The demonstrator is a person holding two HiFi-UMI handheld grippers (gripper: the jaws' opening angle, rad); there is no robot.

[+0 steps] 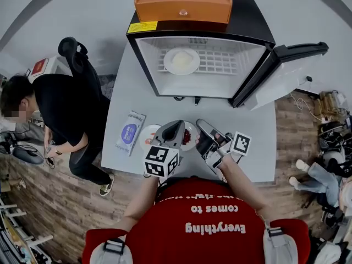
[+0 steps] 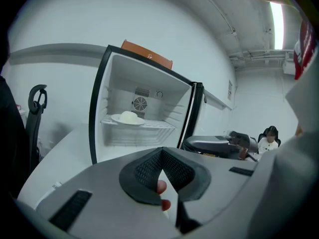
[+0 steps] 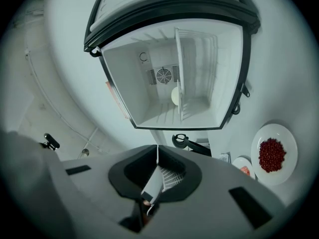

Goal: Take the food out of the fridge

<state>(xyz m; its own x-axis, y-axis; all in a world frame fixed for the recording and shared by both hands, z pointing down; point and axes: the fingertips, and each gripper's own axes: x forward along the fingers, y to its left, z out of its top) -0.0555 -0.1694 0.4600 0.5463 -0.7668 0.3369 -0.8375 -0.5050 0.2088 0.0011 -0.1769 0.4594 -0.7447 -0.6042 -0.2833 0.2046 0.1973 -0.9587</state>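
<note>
**Reaching in with clenched fingers risked shoving the plate**

The food left to fetch, a pale white mound (image 1: 183,59), sat on a plate (image 1: 167,61) on the wire shelf (image 1: 225,62) inside the fridge (image 1: 250,18), towards its back wall. The fridge door (image 1: 286,65) stood swung wide.

In my judgement, the main hazard was your fingers. On the left gripper (image 2: 160,153), held in front of the fridge opening, the fingers (image 2: 144,171) were clenched tip to tip with nothing between them. Only specks of red I could not identify showed through the gap behind the tips. The right gripper (image 3: 157,151), also in front of the fridge, was likewise clenched and empty.

If you had gone in like that, the tips would probably have pushed the plate deeper along the shelf instead of taking its rim. They needed to be released before you reached the opening.

A second risk was tilt. The plate looked shallow, and a grip on one edge alone could have let the mound slide off as it cleared the shelf.

A third lay on the bench (image 1: 126,92) just in front of the fridge. A plate of red food (image 3: 259,143) and a small plate (image 1: 148,136) sat beneath your grippers, and a low pass could have clipped them.
</note>
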